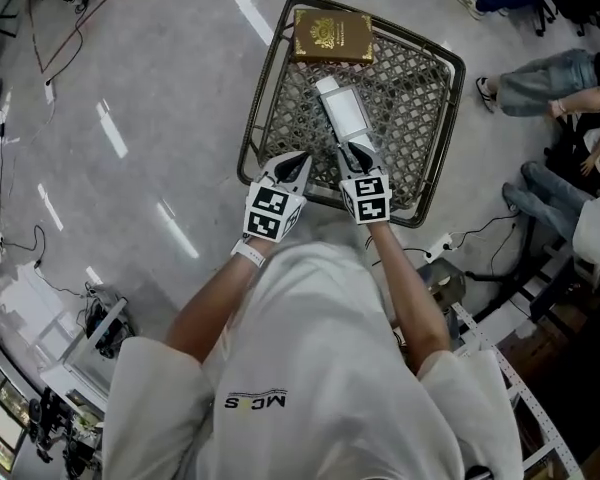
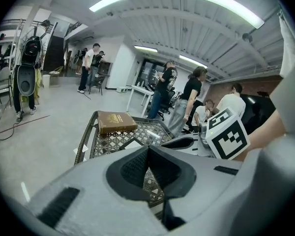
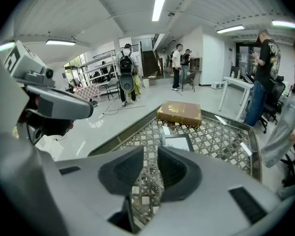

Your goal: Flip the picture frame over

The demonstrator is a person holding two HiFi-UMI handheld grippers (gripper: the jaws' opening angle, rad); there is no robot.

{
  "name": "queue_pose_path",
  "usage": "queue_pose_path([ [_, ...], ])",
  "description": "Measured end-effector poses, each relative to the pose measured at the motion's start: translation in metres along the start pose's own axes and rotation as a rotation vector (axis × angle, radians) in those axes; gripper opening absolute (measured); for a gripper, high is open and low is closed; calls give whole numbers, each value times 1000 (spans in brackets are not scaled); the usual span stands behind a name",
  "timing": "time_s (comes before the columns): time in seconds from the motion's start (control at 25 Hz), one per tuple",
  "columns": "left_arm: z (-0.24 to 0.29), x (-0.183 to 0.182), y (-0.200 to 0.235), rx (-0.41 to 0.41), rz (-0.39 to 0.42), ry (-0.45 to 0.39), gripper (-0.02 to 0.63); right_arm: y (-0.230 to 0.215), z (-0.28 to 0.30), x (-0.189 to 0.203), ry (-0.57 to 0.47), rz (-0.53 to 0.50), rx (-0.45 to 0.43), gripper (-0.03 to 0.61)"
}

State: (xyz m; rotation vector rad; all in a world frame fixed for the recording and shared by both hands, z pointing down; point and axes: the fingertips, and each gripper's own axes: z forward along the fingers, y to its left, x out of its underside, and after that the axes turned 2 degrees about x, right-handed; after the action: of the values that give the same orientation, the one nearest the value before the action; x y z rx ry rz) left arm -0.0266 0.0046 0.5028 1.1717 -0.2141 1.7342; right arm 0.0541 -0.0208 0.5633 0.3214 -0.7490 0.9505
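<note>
From the head view, the picture frame (image 1: 345, 113) lies flat on the lattice table (image 1: 420, 98), short of a brown book (image 1: 332, 36). The right gripper (image 1: 358, 153) is apparently just at the frame's near end, with the left gripper (image 1: 295, 160) beside it. In the left gripper view, its fingers (image 2: 132, 168) are pressed together, holding nothing. In the right gripper view, its fingers (image 3: 174, 168) stand apart over bare lattice, gripping nothing.

Picture frame (image 1: 346, 113) on lattice table (image 1: 410, 88), brown book (image 1: 332, 36) beyond, left claw (image 1: 293, 160), right claw (image 1: 358, 153) nearby

The table (image 1: 263, 78) has a woven lattice top in a dark, smooth metal rim. The brown book (image 1: 332, 36) looks leathery (gilt embossing, faintly glossy). The picture frame (image 1: 345, 111) shows a smooth, pale face; the floor (image 1: 140, 118) is polished.
</note>
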Motion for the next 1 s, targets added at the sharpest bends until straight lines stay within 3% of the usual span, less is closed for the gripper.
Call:
queue_pose_path([
  [0.4, 18, -1, 12, -12, -10, 4, 23, -15, 43, 10, 50, -3, 10, 109],
  [1.0, 42, 36, 53, -82, -73, 44, 23, -29, 100, 31, 109, -5, 19, 129],
])
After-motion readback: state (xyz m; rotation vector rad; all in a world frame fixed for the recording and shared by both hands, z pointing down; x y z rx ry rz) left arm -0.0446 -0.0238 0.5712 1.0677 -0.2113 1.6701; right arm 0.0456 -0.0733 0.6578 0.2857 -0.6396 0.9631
